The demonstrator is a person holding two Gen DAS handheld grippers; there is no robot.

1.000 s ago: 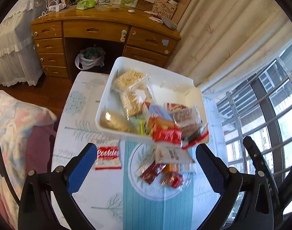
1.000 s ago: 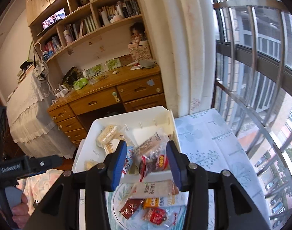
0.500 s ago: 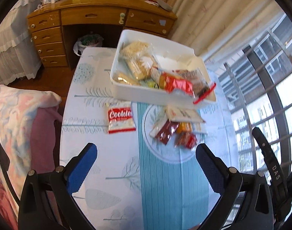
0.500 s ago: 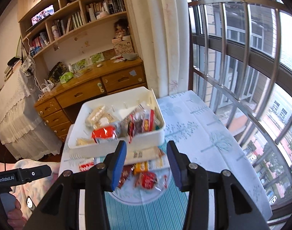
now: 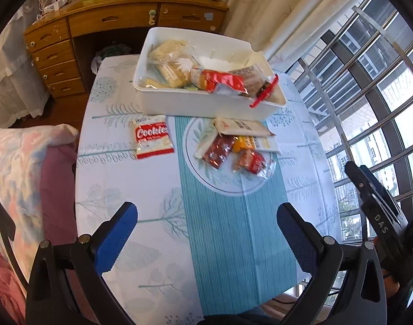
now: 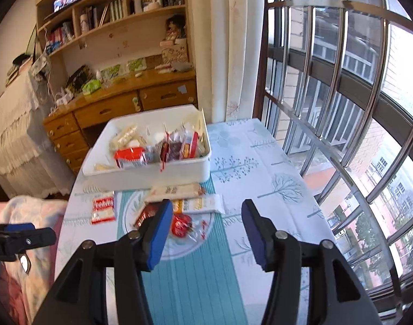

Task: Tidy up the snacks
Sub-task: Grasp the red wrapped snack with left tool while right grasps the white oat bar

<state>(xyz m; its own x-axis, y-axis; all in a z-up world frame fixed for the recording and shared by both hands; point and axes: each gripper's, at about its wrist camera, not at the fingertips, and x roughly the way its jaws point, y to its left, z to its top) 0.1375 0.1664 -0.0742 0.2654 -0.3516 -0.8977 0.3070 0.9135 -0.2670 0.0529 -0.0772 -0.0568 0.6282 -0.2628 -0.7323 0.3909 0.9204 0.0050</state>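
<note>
above the table your right gripper (image 6: 205, 233) and left gripper (image 5: 206, 233) hang spread and empty; the overfull white bin (image 6: 157, 174) could shed its red packet (image 5: 222, 81) if bumped.

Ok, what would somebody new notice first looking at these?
Probably the white bin crammed with snack packets at the table's far end. In front of it, loose snacks lie piled on the tablecloth, a red Cookies packet apart to their left. Both grippers hover open and empty.
</note>
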